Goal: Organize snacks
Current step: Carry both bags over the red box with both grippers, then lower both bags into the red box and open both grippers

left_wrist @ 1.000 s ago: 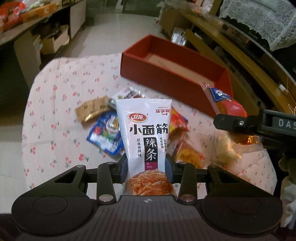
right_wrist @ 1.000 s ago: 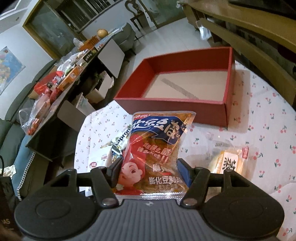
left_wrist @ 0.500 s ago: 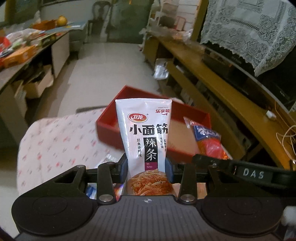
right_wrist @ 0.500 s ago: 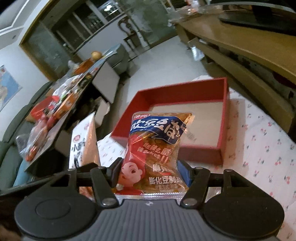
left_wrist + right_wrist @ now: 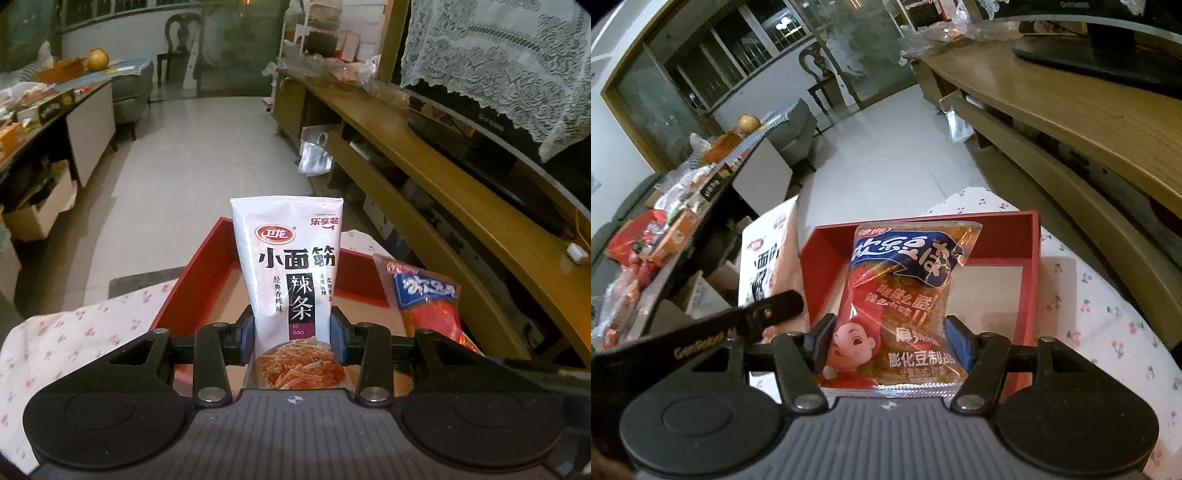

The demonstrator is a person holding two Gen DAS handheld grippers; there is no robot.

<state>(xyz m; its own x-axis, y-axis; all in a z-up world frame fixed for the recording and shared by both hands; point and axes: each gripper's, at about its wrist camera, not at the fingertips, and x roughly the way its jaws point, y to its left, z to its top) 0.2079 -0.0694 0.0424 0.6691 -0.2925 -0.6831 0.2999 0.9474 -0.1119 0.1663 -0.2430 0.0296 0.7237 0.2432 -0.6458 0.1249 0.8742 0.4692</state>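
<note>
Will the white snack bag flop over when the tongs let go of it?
Probably. The white bag stands tall only because the left tongs pinch its lower part. It looks thin and light, so it would likely tip flat into the red box. Its glossy skin may slide easily.

A home living room: a lace-draped television (image 5: 517,122) on a long wooden cabinet (image 5: 461,192), tiled floor (image 5: 192,155), a wooden chair (image 5: 177,40) beyond it, and a cherry-print tablecloth (image 5: 1108,325).

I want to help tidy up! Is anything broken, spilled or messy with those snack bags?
Nothing stands out. The white snack bag and the red snack bag look whole, each pinched upright in a hand-held gripper over the red box. Nothing has spilled.
</note>
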